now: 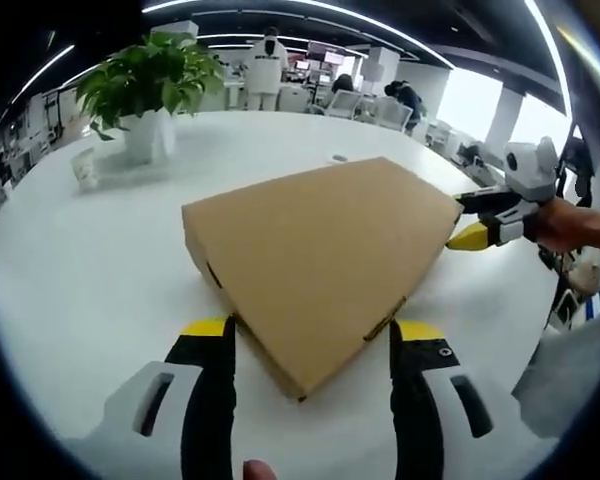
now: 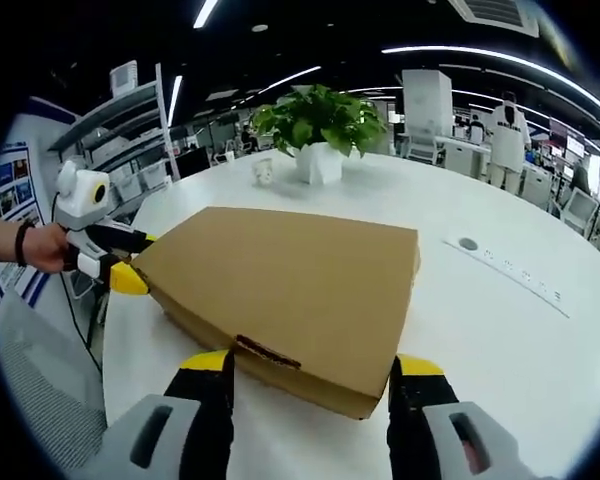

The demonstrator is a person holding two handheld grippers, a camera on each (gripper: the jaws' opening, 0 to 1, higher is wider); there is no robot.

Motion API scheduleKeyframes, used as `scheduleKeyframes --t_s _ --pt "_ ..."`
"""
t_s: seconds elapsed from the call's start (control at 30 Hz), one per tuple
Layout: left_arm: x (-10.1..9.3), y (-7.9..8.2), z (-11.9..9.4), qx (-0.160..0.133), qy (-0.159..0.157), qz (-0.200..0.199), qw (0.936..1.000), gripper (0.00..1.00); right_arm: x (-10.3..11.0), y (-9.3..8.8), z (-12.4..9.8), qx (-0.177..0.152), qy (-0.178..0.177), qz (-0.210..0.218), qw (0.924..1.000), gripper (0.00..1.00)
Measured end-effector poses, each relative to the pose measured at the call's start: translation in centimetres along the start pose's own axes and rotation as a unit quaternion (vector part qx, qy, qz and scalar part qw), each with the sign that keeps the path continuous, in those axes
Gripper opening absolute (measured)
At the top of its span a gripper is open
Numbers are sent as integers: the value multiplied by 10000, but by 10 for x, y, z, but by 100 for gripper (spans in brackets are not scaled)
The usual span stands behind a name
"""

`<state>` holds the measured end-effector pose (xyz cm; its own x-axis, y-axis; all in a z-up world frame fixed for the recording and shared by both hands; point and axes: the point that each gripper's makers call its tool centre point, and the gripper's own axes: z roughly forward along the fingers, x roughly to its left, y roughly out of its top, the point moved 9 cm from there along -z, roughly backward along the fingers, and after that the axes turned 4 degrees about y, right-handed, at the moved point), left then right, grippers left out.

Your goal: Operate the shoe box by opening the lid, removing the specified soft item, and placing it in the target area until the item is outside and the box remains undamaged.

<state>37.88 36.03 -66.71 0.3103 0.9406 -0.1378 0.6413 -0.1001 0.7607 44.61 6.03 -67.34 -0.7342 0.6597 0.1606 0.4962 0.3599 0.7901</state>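
1. A closed brown cardboard shoe box (image 1: 320,260) lay flat on the white table (image 1: 90,290), its lid down, and serves here as the landmark.
2. In the left gripper view, the left claw (image 1: 313,342) stood wide, one yellow-tipped jaw on either side of the box's nearest corner.
3. In the right gripper view, the right claw (image 2: 313,372) was likewise spread wide, straddling the box's near long side, where a small torn tab (image 2: 268,352) showed on the front wall.
4. The right claw was seen at the box's far corner in the left gripper view, held by a hand (image 1: 560,225); whether it touched the box could not be told.
5. Beyond the box stood a potted plant (image 1: 145,90) in a white pot, well apart from it.
6. The soft item could not be seen.
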Motion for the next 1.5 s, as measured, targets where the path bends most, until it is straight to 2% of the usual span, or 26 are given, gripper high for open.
scheduleKeyframes --t_s 0.83,1.5 --pt "9 -26 -39 28 -41 10 10000 59 38 -9 -4 135 190 -186 9996 53" --pt "8 -18 -51 -99 75 55 9999 56 42 -2 -12 7 164 -62 9998 53"
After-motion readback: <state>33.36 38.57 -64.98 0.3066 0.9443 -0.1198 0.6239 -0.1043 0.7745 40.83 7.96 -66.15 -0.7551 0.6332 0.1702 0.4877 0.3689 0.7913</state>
